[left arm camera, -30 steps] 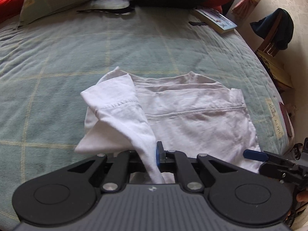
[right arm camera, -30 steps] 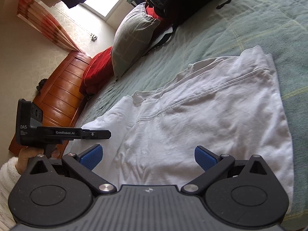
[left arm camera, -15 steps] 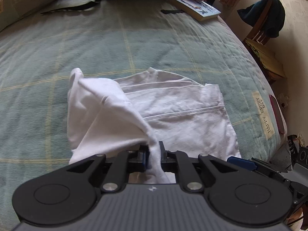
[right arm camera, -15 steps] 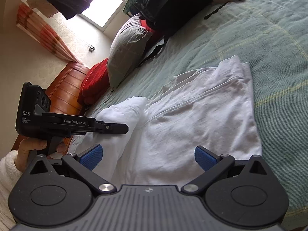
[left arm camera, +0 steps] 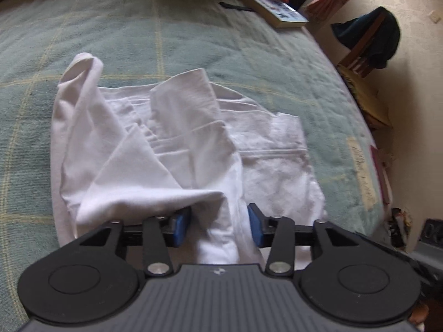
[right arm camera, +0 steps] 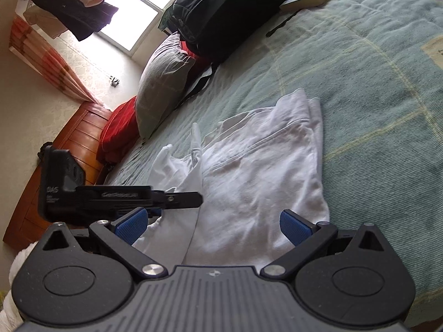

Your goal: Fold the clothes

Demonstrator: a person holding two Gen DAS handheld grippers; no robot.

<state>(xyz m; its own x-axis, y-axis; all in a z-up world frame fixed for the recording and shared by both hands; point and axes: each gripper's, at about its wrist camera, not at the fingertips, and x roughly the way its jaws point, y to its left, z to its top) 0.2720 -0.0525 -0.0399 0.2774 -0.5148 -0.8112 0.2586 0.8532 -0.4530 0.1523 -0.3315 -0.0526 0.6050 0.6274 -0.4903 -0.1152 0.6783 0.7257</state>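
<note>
A white garment [left arm camera: 171,149] lies on the green checked bed cover [left arm camera: 138,41], with its left side folded over the middle in loose, rumpled layers. My left gripper [left arm camera: 218,227] stands open at the garment's near edge; a fold of the cloth still lies between its blue pads [left arm camera: 181,225]. In the right wrist view the garment [right arm camera: 263,171] spreads ahead, and my right gripper [right arm camera: 213,227] hovers open over its near edge, holding nothing. The left gripper [right arm camera: 193,200] reaches in from the left over the folded part.
A book [left arm camera: 274,11] lies at the bed's far right corner. A black backpack [right arm camera: 218,13], a grey pillow [right arm camera: 163,83] and a red cushion [right arm camera: 119,132] line the head end. A chair with a dark garment [left arm camera: 371,38] stands beyond the bed's right edge.
The left gripper carried the garment's left side to the right over the middle, then opened and let the cloth go. The right gripper stayed open and drew back slightly.
</note>
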